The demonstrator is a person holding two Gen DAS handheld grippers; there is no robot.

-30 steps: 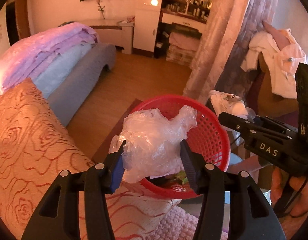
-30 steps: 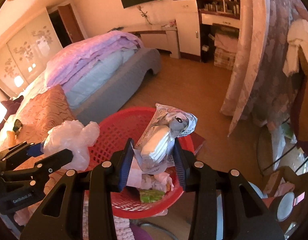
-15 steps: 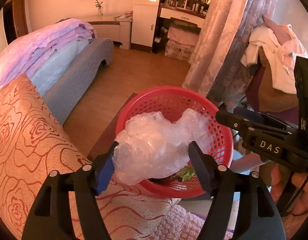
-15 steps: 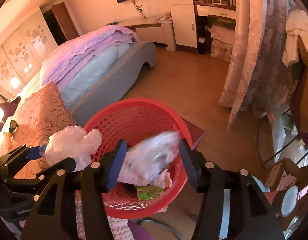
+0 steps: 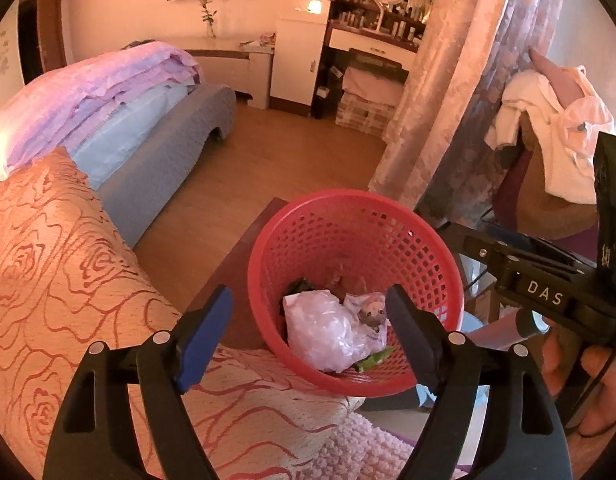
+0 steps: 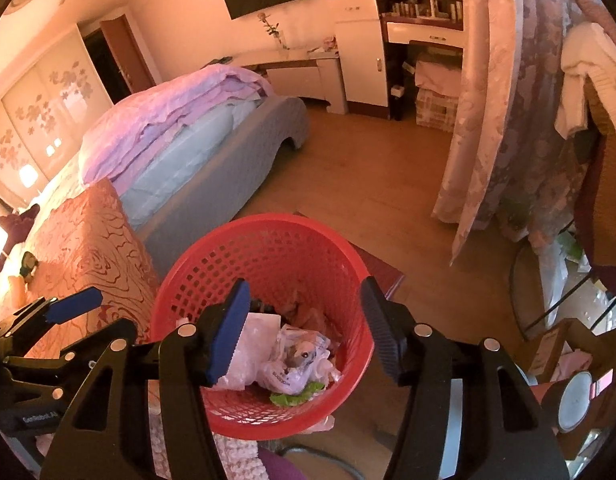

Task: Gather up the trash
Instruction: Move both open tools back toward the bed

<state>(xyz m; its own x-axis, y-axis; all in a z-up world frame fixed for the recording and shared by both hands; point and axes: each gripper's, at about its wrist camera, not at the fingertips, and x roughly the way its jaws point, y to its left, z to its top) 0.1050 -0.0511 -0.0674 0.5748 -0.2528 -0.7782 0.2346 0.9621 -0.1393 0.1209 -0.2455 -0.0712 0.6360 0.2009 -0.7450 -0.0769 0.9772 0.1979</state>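
Red basket (image 5: 431, 248) with crumpled plastic bag (image 5: 323, 332) and wrapper (image 6: 296, 364) inside.

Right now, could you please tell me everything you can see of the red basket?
The red basket is round, of plastic by its look, with a smooth rim and walls pierced by a grid of small holes. It stands upright and open beside the orange patterned bedspread. Inside lie a crumpled clear plastic bag, a printed wrapper and a green scrap. Both grippers hang over it, jaws open and empty.

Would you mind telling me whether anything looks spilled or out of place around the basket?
Nothing stands out. The plastic bag and wrapper lie inside the red basket, nothing hangs over its rim, and both grippers, left and right, are open and empty.
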